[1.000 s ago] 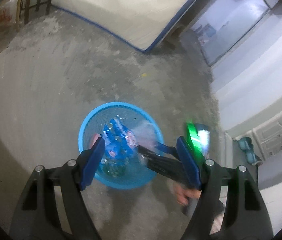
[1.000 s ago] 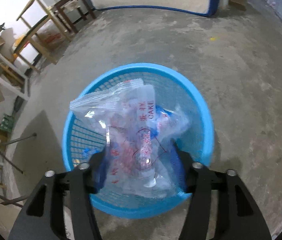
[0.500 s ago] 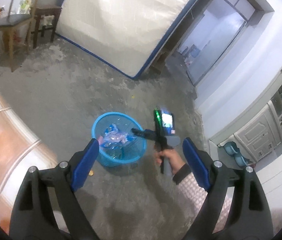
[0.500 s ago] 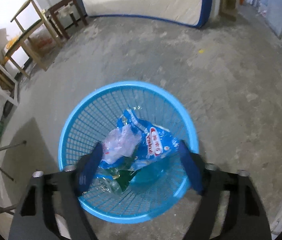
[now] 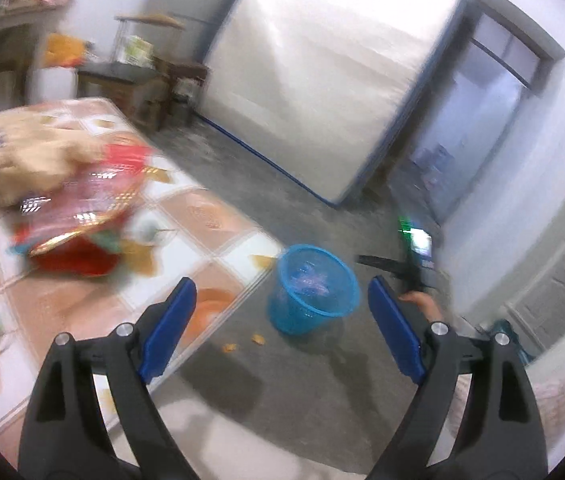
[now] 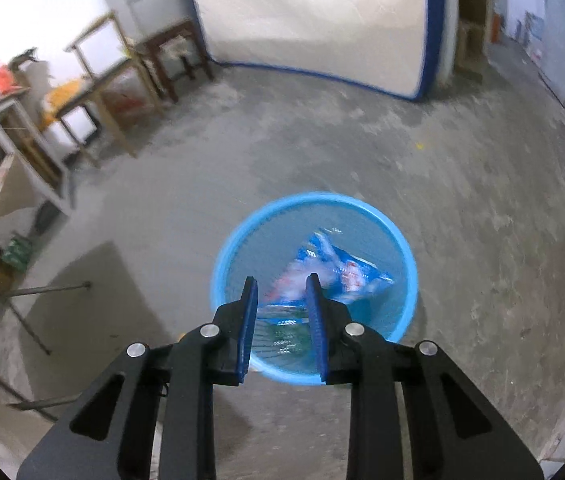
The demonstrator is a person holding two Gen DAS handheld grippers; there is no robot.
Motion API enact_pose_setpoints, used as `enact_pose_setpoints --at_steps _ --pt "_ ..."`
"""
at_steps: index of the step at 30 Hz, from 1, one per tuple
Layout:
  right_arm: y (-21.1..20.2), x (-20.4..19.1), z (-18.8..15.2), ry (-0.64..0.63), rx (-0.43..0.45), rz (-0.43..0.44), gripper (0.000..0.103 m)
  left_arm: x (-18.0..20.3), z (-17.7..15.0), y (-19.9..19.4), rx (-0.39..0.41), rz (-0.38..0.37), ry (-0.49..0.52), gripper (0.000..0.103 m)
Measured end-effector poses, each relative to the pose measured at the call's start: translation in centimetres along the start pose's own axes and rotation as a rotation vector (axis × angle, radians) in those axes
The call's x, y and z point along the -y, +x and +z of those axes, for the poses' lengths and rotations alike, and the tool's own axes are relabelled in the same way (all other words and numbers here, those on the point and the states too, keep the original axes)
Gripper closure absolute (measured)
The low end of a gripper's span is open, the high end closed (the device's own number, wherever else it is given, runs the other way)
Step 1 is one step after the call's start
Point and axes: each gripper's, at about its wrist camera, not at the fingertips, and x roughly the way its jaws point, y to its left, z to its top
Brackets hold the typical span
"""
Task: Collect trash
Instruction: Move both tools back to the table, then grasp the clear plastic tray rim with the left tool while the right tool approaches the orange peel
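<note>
A blue mesh basket (image 6: 314, 198) stands on the concrete floor, with a blue wrapper (image 6: 346, 268) and clear bags lying inside. My right gripper (image 6: 281, 280) hangs above its near rim; its jaws are closing, still apart, with nothing between them. In the left wrist view the basket (image 5: 294, 320) sits beside the table corner. My left gripper (image 5: 280, 282) is wide open and empty, well back from it. Red and gold wrappers (image 5: 82, 216) and a beige crumpled piece (image 5: 34, 160) lie blurred on the tiled tablecloth (image 5: 202, 216). A hand (image 5: 418, 300) holds the right gripper (image 5: 382, 262) right of the basket.
Small orange scraps (image 5: 258, 338) lie on the floor by the table edge. A mattress (image 5: 322, 80) leans against the far wall. Wooden chairs and stools (image 6: 122, 76) stand at the left, with metal legs (image 6: 26, 292) nearer. A doorway (image 5: 482, 128) opens at the right.
The clear bag left my right gripper and lies in the basket; that gripper rose and its jaws narrowed. My left gripper pulled up and back from the basket, bringing the table into view.
</note>
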Motion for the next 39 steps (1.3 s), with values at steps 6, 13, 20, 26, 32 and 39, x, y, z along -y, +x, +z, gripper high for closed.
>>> enact_pose_setpoints --at_steps 6,13,20,26,32,39 --pt "-7.0 -6.8 -1.3 -0.055 -0.011 0.153 0.062 -4.5 -1.2 -5.1 0.102 0.133 -0.101 0.020" --pt "-13.4 -17.1 -2.1 -0.231 0.053 0.373 0.041 -9.7 -1.6 -10.0 0.201 0.288 -0.155 0.020" --pt "-16.2 -29.7 -4.9 -0.407 0.012 0.718 0.041 -12.1 -2.8 -13.6 0.278 0.409 -0.185 0.020" --pt "-17.3 -38.2 -8.5 -0.576 -0.058 0.847 0.041 -17.0 -4.2 -16.3 0.310 0.585 -0.347 0.020" --pt "-17.6 -41.8 -11.6 -0.652 -0.121 0.873 0.041 -23.3 -5.7 -16.7 0.244 0.645 -0.579 0.038" --pt "-17.0 -42.6 -13.0 -0.672 -0.165 0.863 0.041 -25.4 -6.6 -16.2 0.223 0.594 -0.645 0.073"
